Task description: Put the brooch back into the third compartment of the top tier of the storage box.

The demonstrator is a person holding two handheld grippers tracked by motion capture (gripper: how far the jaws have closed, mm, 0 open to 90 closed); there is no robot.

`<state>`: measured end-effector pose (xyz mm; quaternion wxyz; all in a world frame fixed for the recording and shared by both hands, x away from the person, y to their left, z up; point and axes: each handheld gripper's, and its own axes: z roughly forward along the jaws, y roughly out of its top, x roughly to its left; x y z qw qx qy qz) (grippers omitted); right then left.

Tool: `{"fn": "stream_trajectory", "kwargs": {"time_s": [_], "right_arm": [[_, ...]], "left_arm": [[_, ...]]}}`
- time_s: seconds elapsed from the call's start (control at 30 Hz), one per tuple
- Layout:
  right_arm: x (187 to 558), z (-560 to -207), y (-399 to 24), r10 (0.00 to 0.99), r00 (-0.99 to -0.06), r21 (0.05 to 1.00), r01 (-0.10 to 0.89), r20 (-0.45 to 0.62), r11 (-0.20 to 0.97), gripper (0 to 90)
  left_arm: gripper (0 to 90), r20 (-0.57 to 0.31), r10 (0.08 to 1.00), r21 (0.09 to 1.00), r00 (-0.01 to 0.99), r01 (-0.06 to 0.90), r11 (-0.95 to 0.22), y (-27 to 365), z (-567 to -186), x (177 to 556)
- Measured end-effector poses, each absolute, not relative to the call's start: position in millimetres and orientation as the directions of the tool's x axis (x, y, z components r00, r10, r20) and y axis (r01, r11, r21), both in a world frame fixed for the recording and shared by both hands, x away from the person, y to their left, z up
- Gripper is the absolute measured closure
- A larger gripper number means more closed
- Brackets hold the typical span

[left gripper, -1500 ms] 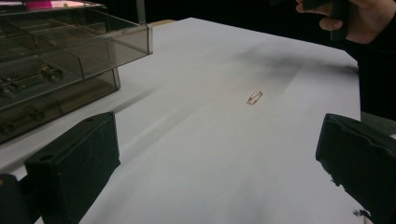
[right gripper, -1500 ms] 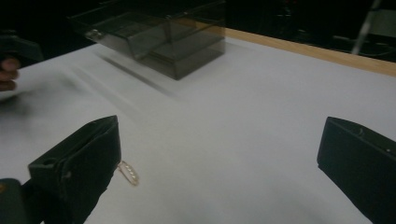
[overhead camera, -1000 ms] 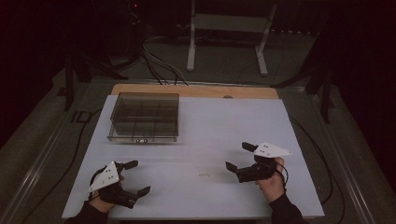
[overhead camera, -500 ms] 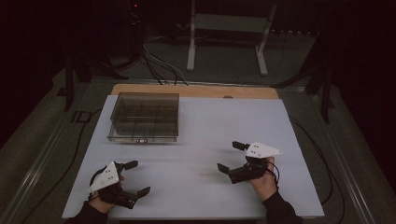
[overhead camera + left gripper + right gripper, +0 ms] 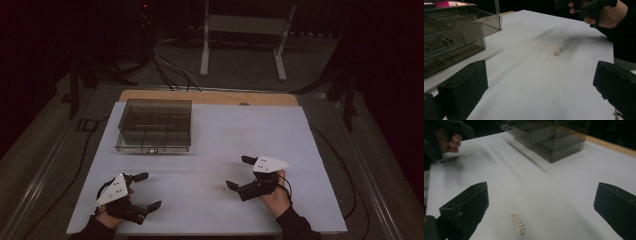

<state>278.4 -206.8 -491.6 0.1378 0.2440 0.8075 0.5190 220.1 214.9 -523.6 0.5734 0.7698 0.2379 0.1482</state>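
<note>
A small gold hair clip (image 5: 517,223) — slim, studded with tiny pale stones — lies flat on the white table (image 5: 240,135).

Dim recording lab or studio, not home. White worktop (image 5: 215,150) lit from above, surroundings near black. Wooden board edge (image 5: 210,97) along far side of worktop, well beyond both tools. Loose black cables (image 5: 165,65) on grey floor past it, near white metal stand (image 5: 240,30) with splayed legs. Small red indicator light (image 5: 145,6) glowing in dark at far end. More cable (image 5: 345,165) trailing beside worktop, outboard of right tool. Smoked plastic compartment box (image 5: 155,125) ahead of left tool, only storage on worktop.
</note>
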Motion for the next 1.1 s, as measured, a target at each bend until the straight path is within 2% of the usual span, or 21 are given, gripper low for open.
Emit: {"fn": "stream_trajectory", "kwargs": {"time_s": [0.27,0.4,0.53,0.73,0.77,0.83,0.97,1.1], "right_arm": [[281,-497,-203,0.515,-0.855,0.889,0.28,0.06,0.361,0.0],[284,-502,-199,0.512,-0.849,0.854,0.357,0.128,0.378,0.0],[283,-508,-192,0.56,-0.826,0.849,0.341,0.065,0.404,0.0],[284,-516,-181,0.55,-0.828,0.814,0.393,0.11,0.428,0.0],[285,-517,-180,0.55,-0.825,0.805,0.411,0.129,0.427,1.4],[286,-517,-180,0.567,-0.813,0.801,0.425,0.133,0.421,15.1],[289,-520,-177,0.566,-0.808,0.784,0.455,0.164,0.423,16.2],[290,-523,-174,0.55,-0.82,0.766,0.454,0.159,0.455,27.3]], "left_arm": [[0.6,-0.039,0.538,0.956,0.842,0.188,-0.226,215,-522,219],[0.6,-0.039,0.539,0.956,0.841,0.189,-0.226,215,-522,219],[0.6,-0.043,0.539,0.956,0.841,0.192,-0.223,215,-523,220],[0.6,-0.042,0.539,0.956,0.841,0.191,-0.224,215,-523,220],[0.6,-0.042,0.539,0.955,0.841,0.192,-0.225,215,-523,220],[0.6,-0.041,0.538,0.956,0.842,0.19,-0.224,216,-523,220],[0.6,-0.042,0.538,0.955,0.842,0.192,-0.227,215,-523,220],[0.6,-0.045,0.54,0.955,0.841,0.195,-0.223,215,-523,220]]}}
